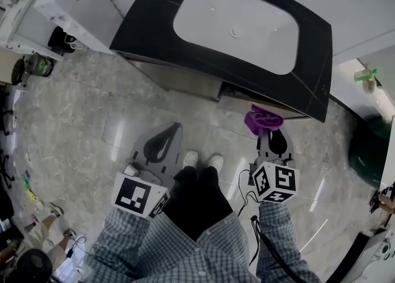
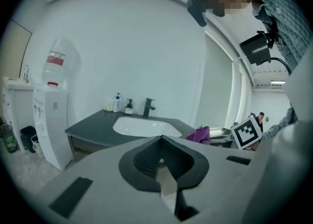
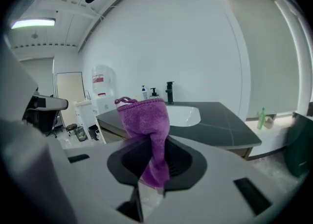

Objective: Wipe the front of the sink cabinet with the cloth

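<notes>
Right claw [image 3: 148,137] is clamped on the purple cloth [image 3: 145,115], which bunches up above the jaws and trails in a tail below them. From the head view the cloth is held near the right end of the sink cabinet [image 1: 185,81] front, under the edge of the dark worktop [image 1: 148,25] with its white basin [image 1: 237,25]. Left claw [image 2: 161,138] has its jaws together on nothing, out over the pale floor [image 1: 92,121] beside the person's shoes [image 1: 201,160].
</notes>
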{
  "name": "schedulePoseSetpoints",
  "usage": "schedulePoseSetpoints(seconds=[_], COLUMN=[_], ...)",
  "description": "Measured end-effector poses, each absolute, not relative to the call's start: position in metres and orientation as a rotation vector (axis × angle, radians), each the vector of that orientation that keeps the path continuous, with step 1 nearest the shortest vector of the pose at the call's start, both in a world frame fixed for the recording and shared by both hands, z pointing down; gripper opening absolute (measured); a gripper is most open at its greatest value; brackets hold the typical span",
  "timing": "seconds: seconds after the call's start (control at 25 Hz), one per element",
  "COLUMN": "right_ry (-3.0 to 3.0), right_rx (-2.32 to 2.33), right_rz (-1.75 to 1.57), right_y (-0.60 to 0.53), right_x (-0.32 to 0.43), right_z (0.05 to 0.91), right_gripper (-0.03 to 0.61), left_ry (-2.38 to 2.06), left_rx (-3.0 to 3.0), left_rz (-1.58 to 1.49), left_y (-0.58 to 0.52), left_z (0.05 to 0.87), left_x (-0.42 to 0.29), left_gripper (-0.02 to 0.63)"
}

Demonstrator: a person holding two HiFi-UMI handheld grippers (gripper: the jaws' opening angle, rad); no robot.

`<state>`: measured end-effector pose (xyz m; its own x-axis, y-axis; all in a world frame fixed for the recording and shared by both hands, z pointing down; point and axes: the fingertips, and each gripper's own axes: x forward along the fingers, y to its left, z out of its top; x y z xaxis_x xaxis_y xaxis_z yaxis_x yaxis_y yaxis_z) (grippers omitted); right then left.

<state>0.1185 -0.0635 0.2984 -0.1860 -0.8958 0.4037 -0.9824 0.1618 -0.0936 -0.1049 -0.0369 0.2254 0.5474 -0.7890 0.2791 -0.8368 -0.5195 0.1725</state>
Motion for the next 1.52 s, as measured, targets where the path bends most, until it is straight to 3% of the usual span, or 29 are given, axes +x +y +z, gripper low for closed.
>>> schedulePoseSetpoints(seconds=[0.48,1.0,1.52], right_ry=[-2.124,-2.254,-2.318], right_rx=[2.082,2.021,1.935], right_rz=[0.484,0.378,0.514], right_y=[-0.002,0.061,0.199], right_x=[0.145,0.149,0.159], right_z=[0.205,0.160,0.190], right_gripper=[0.074,0.074,0.074], left_ry=[-1.244,-1.345,-1.390], left_rx=[2.630,2.653,2.633], left_rz=[0.200,0.147,0.150], left_y=[-0.008,0.047,0.183], left_z=[0.162,0.132,0.142], left_x=[-0.108,-0.097,-0.059], left_gripper=[0.011,0.011,0.011])
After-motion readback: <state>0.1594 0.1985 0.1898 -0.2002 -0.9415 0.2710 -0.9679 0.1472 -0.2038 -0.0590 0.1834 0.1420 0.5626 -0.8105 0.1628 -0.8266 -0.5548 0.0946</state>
